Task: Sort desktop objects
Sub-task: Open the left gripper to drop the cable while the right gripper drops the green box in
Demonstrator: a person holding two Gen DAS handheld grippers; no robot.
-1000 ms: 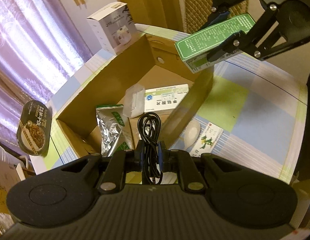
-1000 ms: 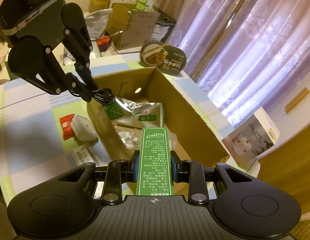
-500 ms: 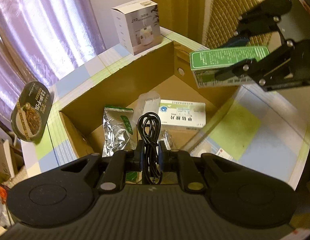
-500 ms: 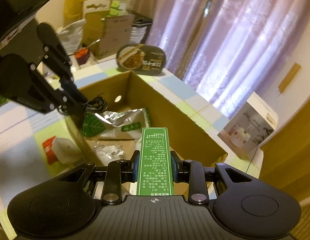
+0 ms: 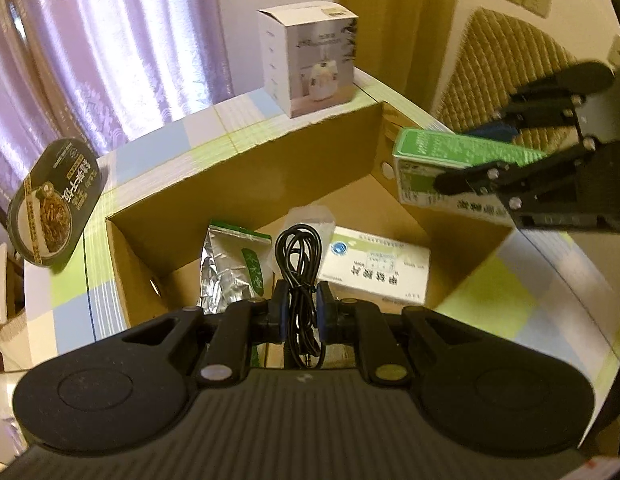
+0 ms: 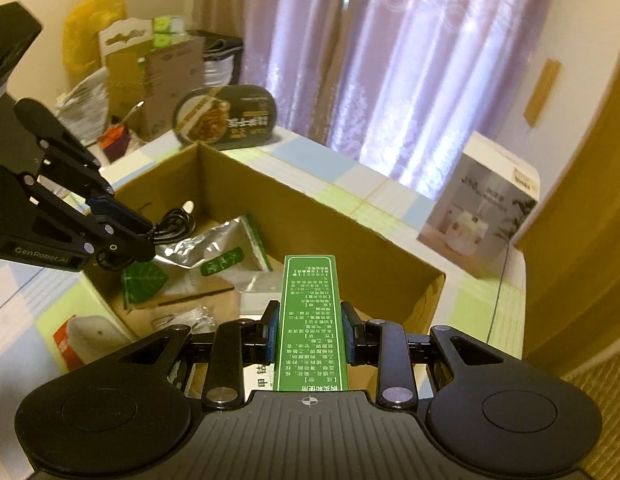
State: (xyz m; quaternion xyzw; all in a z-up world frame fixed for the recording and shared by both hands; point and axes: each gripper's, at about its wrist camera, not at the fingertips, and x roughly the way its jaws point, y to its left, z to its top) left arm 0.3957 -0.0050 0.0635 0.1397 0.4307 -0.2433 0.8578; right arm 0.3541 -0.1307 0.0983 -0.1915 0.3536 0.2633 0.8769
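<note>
Purple curtains point(image 6: 410, 60) hang behind a table point(image 5: 522, 300) under a checked cloth of blue, green and white, and you've got an open cardboard box point(image 5: 238, 184) sitting in the middle of it. Your left gripper point(image 5: 301, 312) is clamped on a coiled black cable point(image 5: 298, 256), the loops standing up between the jaws right over the box. Your right gripper point(image 6: 310, 330) is pinching a green carton point(image 6: 310, 320) by its long sides, and from the left camera you see that carton point(image 5: 450, 168) held above the box's far right corner.

Down inside the box lie a foil pouch point(image 5: 230, 264) with a green label, a white medicine box point(image 5: 374, 268) flat on the floor, and something clear and plastic behind the cable, though it's too blurred for you to tell what it is.

Outside the box, a dark oval food tray point(image 5: 56, 196) rests at the table's edge by the curtains, and a white product box point(image 5: 310, 64) stands upright just beyond the box's far wall. In the right camera a white bottle with a red label point(image 6: 82, 340) lies on the cloth beside the box's near wall. A quilted chair back point(image 5: 506, 80) shows behind the right gripper.
</note>
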